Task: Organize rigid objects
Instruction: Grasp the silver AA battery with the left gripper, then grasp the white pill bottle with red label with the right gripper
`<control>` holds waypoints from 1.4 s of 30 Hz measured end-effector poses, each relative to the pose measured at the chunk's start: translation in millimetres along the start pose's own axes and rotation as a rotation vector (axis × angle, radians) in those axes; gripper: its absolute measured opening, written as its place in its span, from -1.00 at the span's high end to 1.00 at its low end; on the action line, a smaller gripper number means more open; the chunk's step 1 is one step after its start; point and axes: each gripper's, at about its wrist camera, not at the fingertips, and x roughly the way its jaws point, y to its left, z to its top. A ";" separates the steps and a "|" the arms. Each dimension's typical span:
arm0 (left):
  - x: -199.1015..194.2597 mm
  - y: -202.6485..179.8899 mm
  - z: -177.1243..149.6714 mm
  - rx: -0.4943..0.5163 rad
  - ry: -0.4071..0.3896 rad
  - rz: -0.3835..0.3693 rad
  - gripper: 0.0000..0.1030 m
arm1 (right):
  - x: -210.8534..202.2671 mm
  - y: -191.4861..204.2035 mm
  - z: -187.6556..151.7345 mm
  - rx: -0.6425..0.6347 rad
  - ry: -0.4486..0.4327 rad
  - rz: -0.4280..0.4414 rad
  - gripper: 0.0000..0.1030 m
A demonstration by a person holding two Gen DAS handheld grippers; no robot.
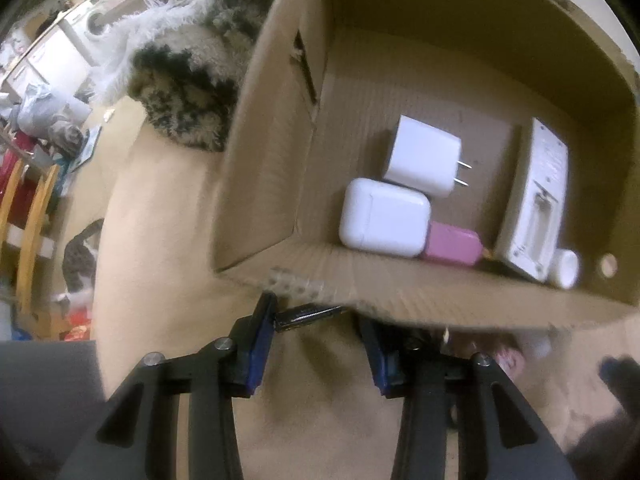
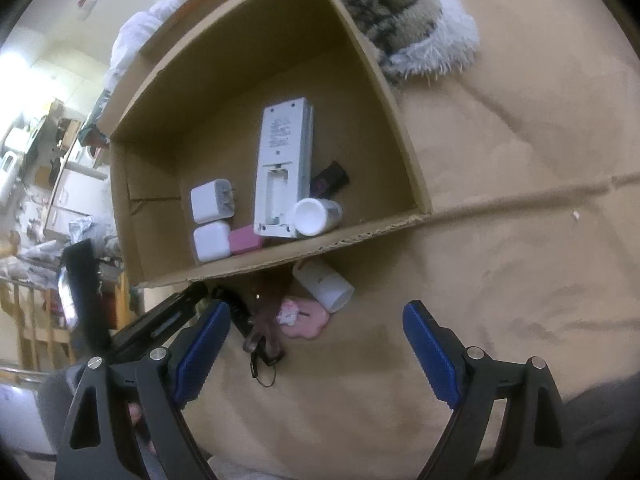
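A cardboard box (image 1: 280,152) lies on a tan blanket and holds a white plug charger (image 1: 424,156), a white earbud case (image 1: 384,216), a pink item (image 1: 452,246), a white remote (image 1: 536,200) and a small white jar (image 1: 564,268). My left gripper (image 1: 320,320) is just in front of the box's near wall, its jaws on either side of a thin dark object (image 1: 308,316). My right gripper (image 2: 316,344) is open and empty. In the right wrist view, a white bottle (image 2: 324,284), a pink charm (image 2: 304,318) and dark items (image 2: 256,320) lie in front of the box (image 2: 400,128).
A furry grey-and-white blanket (image 1: 188,80) lies behind the box and also shows in the right wrist view (image 2: 404,12). Tan bedding (image 2: 500,240) spreads to the right. A cluttered room with a wooden rail (image 1: 28,232) lies beyond the bed's left edge.
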 end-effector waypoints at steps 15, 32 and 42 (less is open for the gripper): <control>-65.7 49.8 -25.3 0.028 -0.046 -0.046 0.26 | 55.3 -2.1 14.2 0.052 0.107 -0.021 -0.57; -56.9 24.0 -29.7 0.039 -0.071 -0.020 0.26 | 86.9 39.4 8.8 -0.218 0.066 -0.276 0.40; -63.7 34.1 -31.9 0.006 -0.078 -0.026 0.26 | 66.1 61.8 -13.3 -0.286 0.027 -0.259 0.46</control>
